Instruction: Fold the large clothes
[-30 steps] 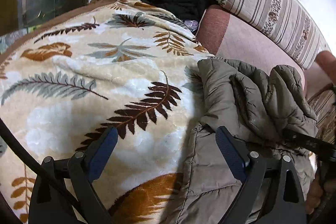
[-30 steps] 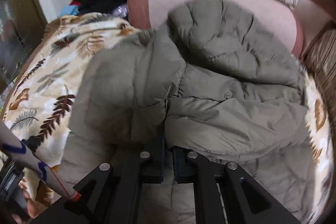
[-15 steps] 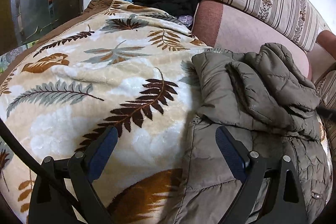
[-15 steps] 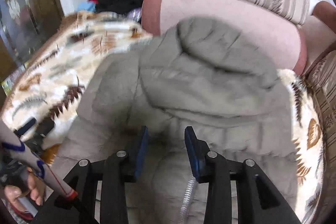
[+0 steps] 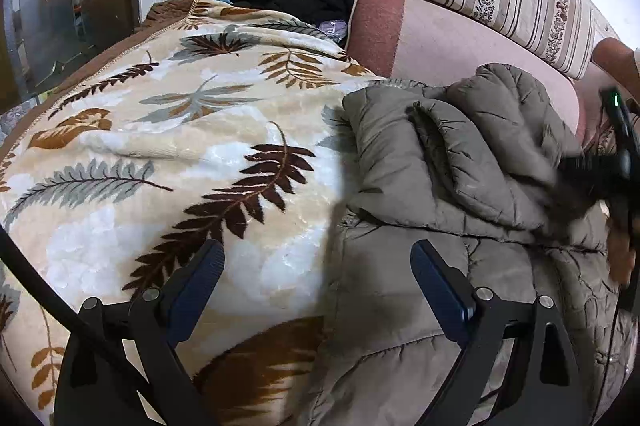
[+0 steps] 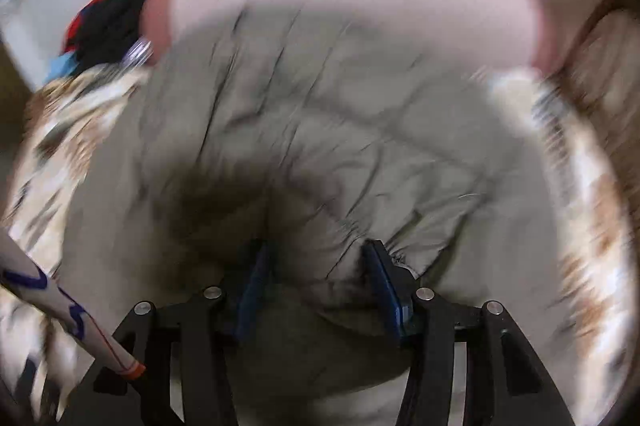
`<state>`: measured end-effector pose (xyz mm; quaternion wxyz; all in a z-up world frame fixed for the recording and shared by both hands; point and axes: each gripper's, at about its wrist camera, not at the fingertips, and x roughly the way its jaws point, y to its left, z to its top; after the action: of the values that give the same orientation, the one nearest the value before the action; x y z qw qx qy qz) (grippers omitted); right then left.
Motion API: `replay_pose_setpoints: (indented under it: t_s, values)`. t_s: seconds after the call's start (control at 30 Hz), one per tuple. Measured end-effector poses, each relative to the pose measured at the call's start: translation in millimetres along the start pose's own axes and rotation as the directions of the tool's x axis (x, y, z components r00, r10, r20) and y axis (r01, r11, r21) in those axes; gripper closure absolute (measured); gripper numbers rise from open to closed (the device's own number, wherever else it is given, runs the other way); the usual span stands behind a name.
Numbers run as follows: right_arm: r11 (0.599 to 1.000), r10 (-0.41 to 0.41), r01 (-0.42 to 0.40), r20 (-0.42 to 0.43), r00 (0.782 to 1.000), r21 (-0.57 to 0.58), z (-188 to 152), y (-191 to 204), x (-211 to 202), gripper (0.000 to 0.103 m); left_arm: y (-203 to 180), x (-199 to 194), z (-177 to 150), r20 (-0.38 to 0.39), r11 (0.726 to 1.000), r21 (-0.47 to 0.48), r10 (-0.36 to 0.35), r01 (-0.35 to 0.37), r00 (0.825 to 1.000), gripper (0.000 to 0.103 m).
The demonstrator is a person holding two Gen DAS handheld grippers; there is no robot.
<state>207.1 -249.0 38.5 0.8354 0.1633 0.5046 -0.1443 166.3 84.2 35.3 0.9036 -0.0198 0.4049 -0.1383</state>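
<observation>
The leaf-print blanket (image 5: 168, 154) spreads across the bed under and to the left of the left gripper (image 5: 316, 282), and the olive padded jacket (image 5: 460, 178) lies on it, its left edge running between that gripper's two fingers and its bulk reaching off to their right and ahead, up against the pink bolster (image 5: 448, 42).

A second ago the right gripper (image 6: 316, 282) was clamped shut on the jacket's upper layer. Now its jaws are opening, and the whole right-wrist view is smeared by a quick sideways sweep. The layer it carried has come to rest folded over the body of the jacket, sleeve and hood bunched on top. That reads as one fold laid and let go, with further folds likely to follow.

The right fingers (image 6: 384, 290) stand about half apart. A hump of jacket fabric rises between them, and through the blur I cannot tell whether the pads brush it. The left fingers (image 5: 200, 278) are spread wide and grip nothing: one hangs over bare blanket, the other over the jacket's near panel.
</observation>
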Motion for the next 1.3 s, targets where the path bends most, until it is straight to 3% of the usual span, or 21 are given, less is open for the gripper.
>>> replay_pose_setpoints:
  t_s: [0.07, 0.2, 0.47, 0.63, 0.87, 1.0, 1.13, 1.3]
  values:
    - [0.997, 0.047, -0.049, -0.022, 0.999, -0.055, -22.0, 10.4, -0.1, 0.047, -1.1, 2.0, -0.4, -0.009, 1.0, -0.001, -0.012, 0.012, 1.0, 0.009]
    - [0.995, 0.065, -0.065, 0.001, 0.998, -0.076, -49.1, 15.1, 0.3, 0.047, -5.4, 6.1, -2.3, -0.031, 1.0, 0.005, -0.023, 0.023, 0.999, 0.009]
    - [0.981, -0.04, 0.058, 0.104, 0.994, -0.183, -53.6, 35.8, 1.1, 0.045, -11.3, -4.1, -5.0, -0.009, 0.999, 0.013, 0.034, -0.033, 0.999, 0.009]
    - [0.985, 0.04, -0.018, 0.127, 0.991, -0.17, -42.4, 11.5, -30.9, 0.044, -20.8, -13.4, 9.8, -0.052, 0.999, -0.033, -0.03, 0.028, 0.998, 0.009]
    - [0.99, 0.072, -0.04, 0.237, 0.969, -0.138, -31.0, -29.3, -67.3, 0.043, -101.7, -5.0, 60.4, -0.013, 0.988, 0.139, -0.069, 0.071, 0.998, 0.009]
    - [0.993, 0.052, -0.027, 0.217, 0.975, -0.117, -31.7, -54.5, -52.0, 0.043, -139.7, 38.3, 82.7, -0.076, 0.979, 0.166, -0.108, 0.119, 0.991, 0.009]
    - [0.993, 0.055, -0.035, 0.181, 0.982, -0.111, -32.4, -69.2, -29.1, 0.042, -160.8, 98.2, 79.7, -0.156, 0.98, 0.197, -0.004, 0.035, 0.988, 0.009]
    - [0.992, 0.043, -0.024, 0.15, 0.988, -0.127, -28.3, -65.0, -8.8, 0.037, -170.3, 106.6, 66.6, -0.102, 0.967, 0.251, 0.067, -0.04, 0.993, 0.008]
